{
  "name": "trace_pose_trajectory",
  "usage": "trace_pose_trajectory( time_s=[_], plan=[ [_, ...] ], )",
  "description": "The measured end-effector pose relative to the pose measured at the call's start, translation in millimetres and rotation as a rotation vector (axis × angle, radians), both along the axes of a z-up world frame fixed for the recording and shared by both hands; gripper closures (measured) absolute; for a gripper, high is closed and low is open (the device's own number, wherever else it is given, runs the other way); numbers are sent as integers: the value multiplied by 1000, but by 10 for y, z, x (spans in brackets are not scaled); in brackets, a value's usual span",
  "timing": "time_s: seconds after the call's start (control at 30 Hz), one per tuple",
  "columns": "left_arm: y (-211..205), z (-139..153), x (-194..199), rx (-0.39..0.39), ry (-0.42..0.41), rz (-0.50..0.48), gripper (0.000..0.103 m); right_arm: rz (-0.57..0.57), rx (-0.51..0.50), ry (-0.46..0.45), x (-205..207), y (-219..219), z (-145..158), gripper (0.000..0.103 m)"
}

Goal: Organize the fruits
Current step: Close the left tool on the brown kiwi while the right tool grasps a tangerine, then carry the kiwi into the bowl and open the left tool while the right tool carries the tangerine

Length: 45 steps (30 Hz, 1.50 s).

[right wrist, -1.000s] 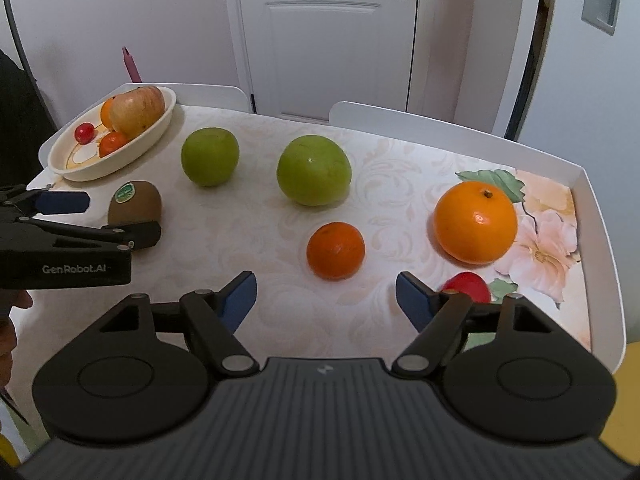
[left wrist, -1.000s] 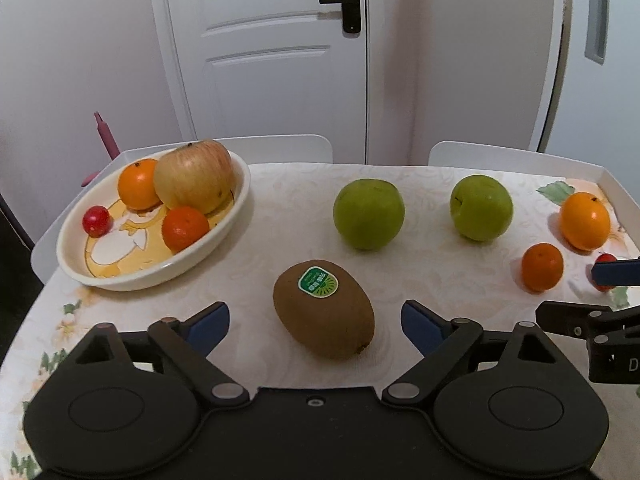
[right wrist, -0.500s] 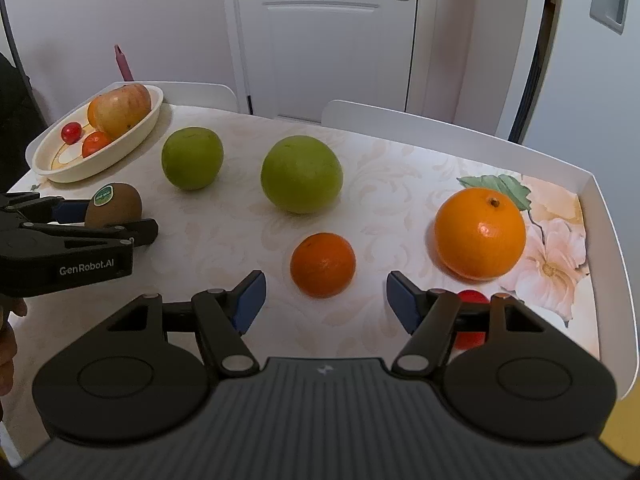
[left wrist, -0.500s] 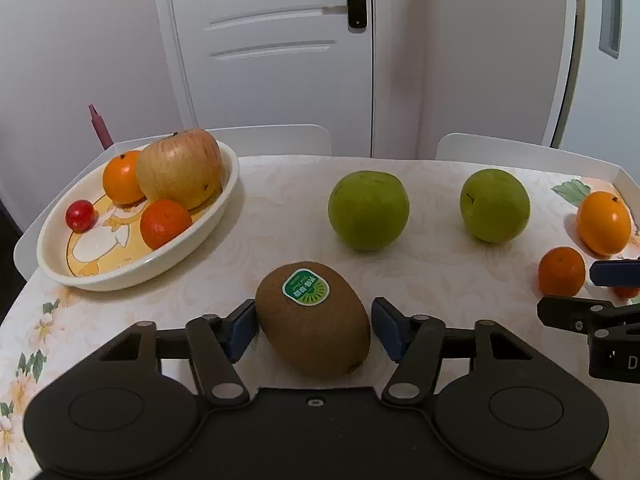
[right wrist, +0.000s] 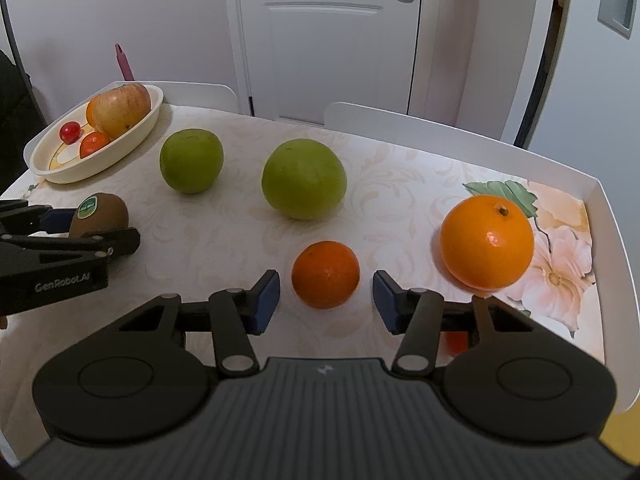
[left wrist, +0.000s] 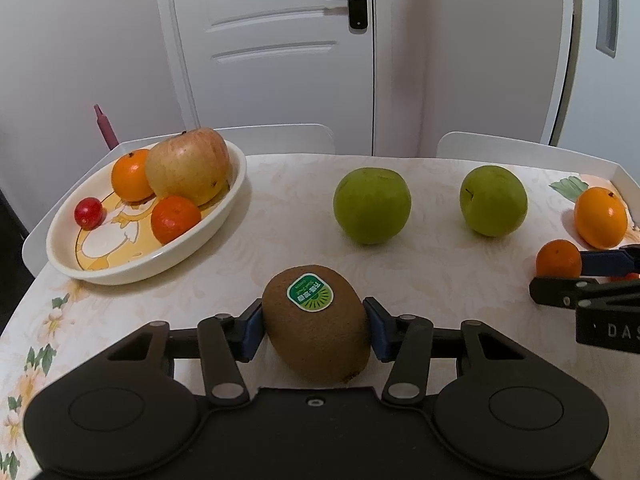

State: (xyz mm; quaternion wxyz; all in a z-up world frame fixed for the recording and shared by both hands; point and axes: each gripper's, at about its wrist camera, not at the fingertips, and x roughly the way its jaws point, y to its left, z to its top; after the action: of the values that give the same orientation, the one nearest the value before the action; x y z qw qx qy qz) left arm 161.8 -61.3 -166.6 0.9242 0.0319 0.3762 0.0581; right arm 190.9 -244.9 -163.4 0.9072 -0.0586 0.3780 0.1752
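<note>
A brown kiwi (left wrist: 320, 340) with a green sticker lies on the table between the fingers of my left gripper (left wrist: 314, 322). Its jaws are closing and both blue pads touch the kiwi's sides. A small tangerine (right wrist: 326, 274) sits between the fingers of my right gripper (right wrist: 326, 294), whose jaws are also closing, with a gap still showing on each side. The cream bowl (left wrist: 160, 268) at the far left holds an apple (left wrist: 188, 166), two tangerines and a cherry tomato (left wrist: 88, 212).
Two green apples (right wrist: 191, 160) (right wrist: 304, 179) stand mid-table. A large orange (right wrist: 487, 242) lies right of the tangerine, and a small red fruit (right wrist: 456, 342) shows under my right finger. The table's raised white rim (right wrist: 612, 260) runs along the right. White chair backs stand behind.
Both pairs of jaws have narrowed. The left pads came in onto the kiwi. The right gripper edged forward, so the tangerine now sits between its fingers.
</note>
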Motion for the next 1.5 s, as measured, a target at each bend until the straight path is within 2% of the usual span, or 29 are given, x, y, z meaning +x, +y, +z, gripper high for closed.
trace_pose_trajectory(
  time_s=[0.1,0.17,0.53,0.83,1.23,1.5],
  plan=[
    [18,11,-40,-4,4,-1,47,-2,-1,-8,14,16,6,40],
    [30,20,-65,-5,5,0,47,-3,-3,-9,27,28,9,52],
    [181,159,-247,-27,-16,29,48,12,7,-23,-46,167,153,52],
    [425,468,-381,-34,-65,53,48,42,47,-48,-159,488,433,52],
    [963,887,-390,-30,-102,38,48,40,90,-63,-186,1014,808,52],
    [1370,1034,-303,-22,-102,-6,48,9,98,-55,-134,1405,991,52]
  ],
)
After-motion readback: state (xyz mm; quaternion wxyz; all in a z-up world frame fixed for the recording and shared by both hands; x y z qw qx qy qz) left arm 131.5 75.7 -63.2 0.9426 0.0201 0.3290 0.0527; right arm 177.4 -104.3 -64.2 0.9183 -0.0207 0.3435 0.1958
